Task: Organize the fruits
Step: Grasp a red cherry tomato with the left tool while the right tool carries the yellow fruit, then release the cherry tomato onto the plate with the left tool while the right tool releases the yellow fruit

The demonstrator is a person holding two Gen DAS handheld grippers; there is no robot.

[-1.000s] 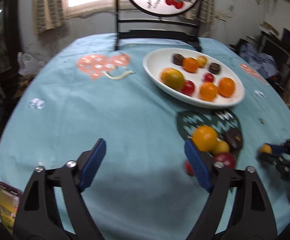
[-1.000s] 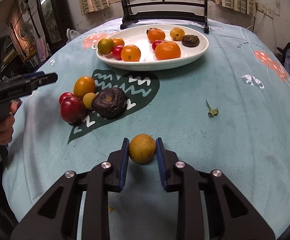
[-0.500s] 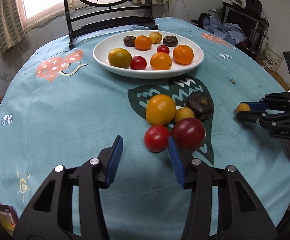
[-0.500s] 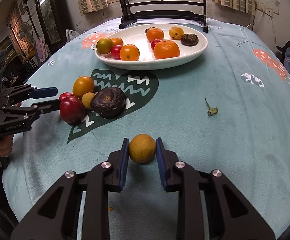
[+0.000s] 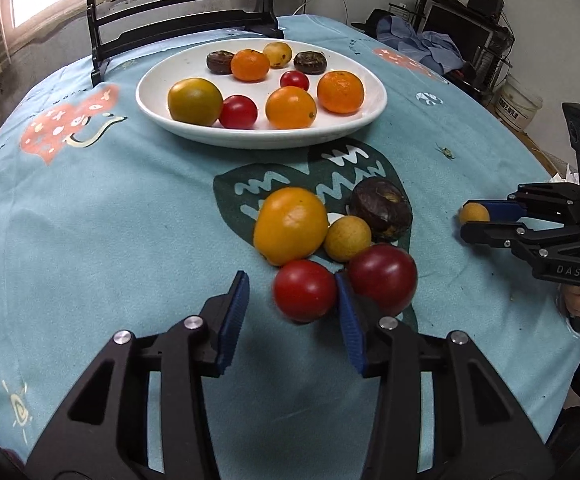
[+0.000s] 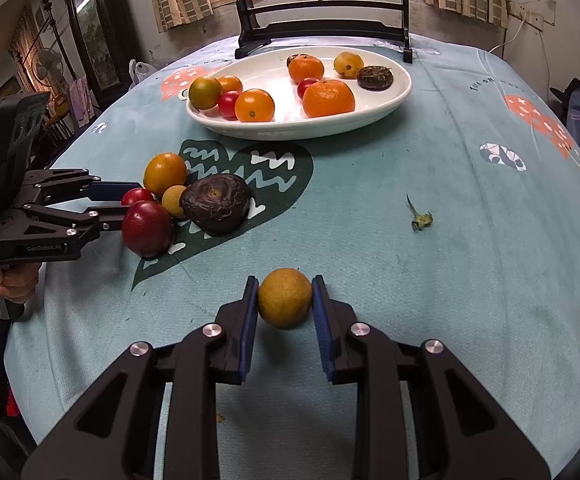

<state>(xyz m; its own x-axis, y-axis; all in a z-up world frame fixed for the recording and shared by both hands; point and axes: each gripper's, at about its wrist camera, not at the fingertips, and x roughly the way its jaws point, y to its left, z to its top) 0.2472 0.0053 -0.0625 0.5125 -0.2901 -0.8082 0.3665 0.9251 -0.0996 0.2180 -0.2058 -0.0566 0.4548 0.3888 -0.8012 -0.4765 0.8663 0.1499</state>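
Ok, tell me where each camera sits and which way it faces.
Left wrist: rides the left tongs, facing the white plate across the table; open around a small red tomato; right tongs show at right.
Right wrist: rides the right tongs, shut on a yellow fruit; left tongs at left.
Shared: plate, loose fruit cluster, each other's tongs.

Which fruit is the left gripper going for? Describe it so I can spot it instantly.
Start at the white plate, then drop to the five loose fruits on the dark heart print of the tablecloth. It is the small red tomato nearest the left gripper, between its open fingers. Its neighbour, a dark red plum, is bigger and darker.
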